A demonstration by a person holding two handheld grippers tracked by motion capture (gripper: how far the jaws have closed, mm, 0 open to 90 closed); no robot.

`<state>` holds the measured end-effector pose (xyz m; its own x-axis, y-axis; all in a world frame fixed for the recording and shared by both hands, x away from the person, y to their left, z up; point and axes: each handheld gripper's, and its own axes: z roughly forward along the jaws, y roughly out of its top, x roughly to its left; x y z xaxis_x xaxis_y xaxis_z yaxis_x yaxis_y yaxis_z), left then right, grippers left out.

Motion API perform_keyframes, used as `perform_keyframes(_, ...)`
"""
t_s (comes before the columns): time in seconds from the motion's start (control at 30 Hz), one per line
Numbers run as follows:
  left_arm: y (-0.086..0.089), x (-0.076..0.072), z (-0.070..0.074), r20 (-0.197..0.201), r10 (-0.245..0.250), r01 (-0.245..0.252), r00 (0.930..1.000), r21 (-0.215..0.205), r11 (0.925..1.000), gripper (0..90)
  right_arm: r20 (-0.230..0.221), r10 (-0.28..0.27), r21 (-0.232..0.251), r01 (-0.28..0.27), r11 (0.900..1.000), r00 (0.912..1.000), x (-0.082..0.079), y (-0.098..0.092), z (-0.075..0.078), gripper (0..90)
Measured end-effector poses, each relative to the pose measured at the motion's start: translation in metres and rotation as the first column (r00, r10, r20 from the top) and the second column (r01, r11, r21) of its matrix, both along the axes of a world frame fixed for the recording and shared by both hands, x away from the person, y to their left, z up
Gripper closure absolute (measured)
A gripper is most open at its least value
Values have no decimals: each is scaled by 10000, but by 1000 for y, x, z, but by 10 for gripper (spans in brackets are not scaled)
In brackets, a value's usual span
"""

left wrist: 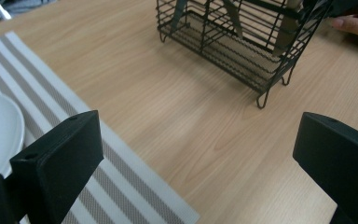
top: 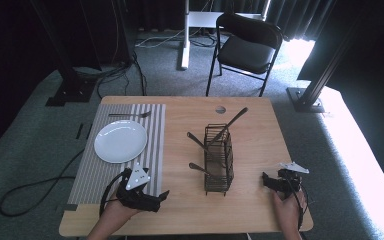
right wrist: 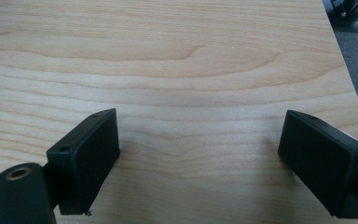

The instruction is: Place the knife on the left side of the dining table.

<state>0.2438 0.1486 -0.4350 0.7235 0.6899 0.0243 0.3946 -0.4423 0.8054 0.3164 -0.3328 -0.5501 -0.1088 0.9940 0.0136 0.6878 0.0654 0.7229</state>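
Both tongs — left point(top: 164, 194), right point(top: 264, 178) — stood open and empty; cutlery remained in the caddy point(top: 218, 159), only a fork point(top: 130, 115) laid out.

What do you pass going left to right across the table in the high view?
Striped placemat → white plate → left gripper → wire cutlery rack → right gripper.

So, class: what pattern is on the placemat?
Grey and white stripes on the placemat, clearest in the high view.
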Motion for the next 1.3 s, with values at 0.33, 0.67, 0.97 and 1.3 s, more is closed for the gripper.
perform_keyframes(0.33, -28, 2, 14, 244, -568, 578, 9981, -441, 9974, 17, -4, 5, -10, -5, 10000, 10000, 0, 0, 0, 118)
perform_keyframes(0.67, -47, 7, 27, 377, -921, 942, 9950, -609, 9937, 17, 11, 12, -10, -12, 10000, 10000, 0, 0, 0, 118)
perform_keyframes(0.97, -63, 10, 40, 525, -1026, 1070, 9933, -877, 9904, 17, 12, 12, -13, -12, 10000, 10000, 0, 0, 0, 119)
perform_keyframes(1.3, -73, 14, 45, 496, -821, 888, 9954, -1519, 9844, 149, 12, 10, -12, -10, 10000, 10000, 0, 0, 0, 119)
